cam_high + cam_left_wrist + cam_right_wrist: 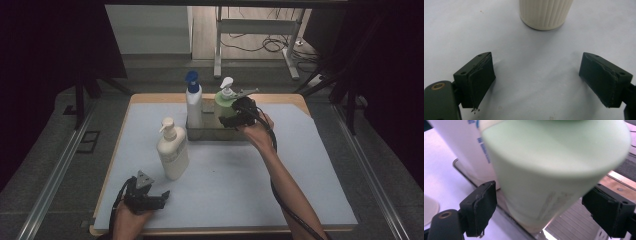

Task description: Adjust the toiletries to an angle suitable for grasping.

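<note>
Straddling the upright green bottle (549, 177) in the far tray (212, 134): right claw (239, 114), spread, not yet clamped.

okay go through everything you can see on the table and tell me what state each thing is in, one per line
Pale green pump bottle: upright in the metal tray, between the open right gripper jaws.
White bottle with blue pump: upright in the tray.
Cream ribbed pump bottle: upright on the white mat, outside the tray.
Metal tray: flat on the mat, holding two bottles.
Left gripper: open, nothing between its jaws.
</note>
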The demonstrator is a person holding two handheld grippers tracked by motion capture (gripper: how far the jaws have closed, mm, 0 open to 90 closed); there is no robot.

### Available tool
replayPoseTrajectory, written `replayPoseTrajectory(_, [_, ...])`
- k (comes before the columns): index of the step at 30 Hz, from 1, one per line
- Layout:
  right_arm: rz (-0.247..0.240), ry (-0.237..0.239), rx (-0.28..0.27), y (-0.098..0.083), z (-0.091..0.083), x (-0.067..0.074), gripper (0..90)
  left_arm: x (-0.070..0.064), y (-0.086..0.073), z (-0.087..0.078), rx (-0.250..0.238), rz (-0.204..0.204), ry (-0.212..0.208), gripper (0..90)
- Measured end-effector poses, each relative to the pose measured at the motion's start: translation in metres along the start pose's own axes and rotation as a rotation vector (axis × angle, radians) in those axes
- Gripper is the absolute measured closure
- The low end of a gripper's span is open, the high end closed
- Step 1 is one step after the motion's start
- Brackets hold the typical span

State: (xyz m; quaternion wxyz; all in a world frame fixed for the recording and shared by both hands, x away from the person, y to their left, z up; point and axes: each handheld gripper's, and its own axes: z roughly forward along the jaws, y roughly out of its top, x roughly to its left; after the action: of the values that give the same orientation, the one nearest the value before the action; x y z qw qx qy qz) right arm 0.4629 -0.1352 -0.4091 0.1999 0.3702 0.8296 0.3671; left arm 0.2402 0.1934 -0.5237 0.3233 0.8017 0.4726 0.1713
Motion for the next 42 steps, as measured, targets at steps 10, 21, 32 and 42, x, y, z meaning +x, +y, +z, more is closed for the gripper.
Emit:
replayPoseTrajectory(10, [-0.024, -0.007, 0.028, -0.003, -0.014, 0.008, 12.7, 0.0, 0.0, 0.0, -0.001, -0.001, -0.001, 12.3])
replayPoseTrajectory(21, [0.026, 0.02, 0.034, -0.015, -0.033, 0.009, 33.1, 0.0, 0.0, 0.0, -0.001, -0.001, 0.0, 12.3])
replayPoseTrajectory(32, [0.067, -0.012, 0.05, -0.029, -0.041, -0.009, 69.6, 0.0, 0.0, 0.0, -0.001, -0.001, 0.0, 12.3])
replayPoseTrajectory(42, [0.113, -0.06, 0.048, -0.03, -0.019, -0.022, 89.5, 0.0, 0.0, 0.0, 0.001, 0.0, 0.001, 12.3])
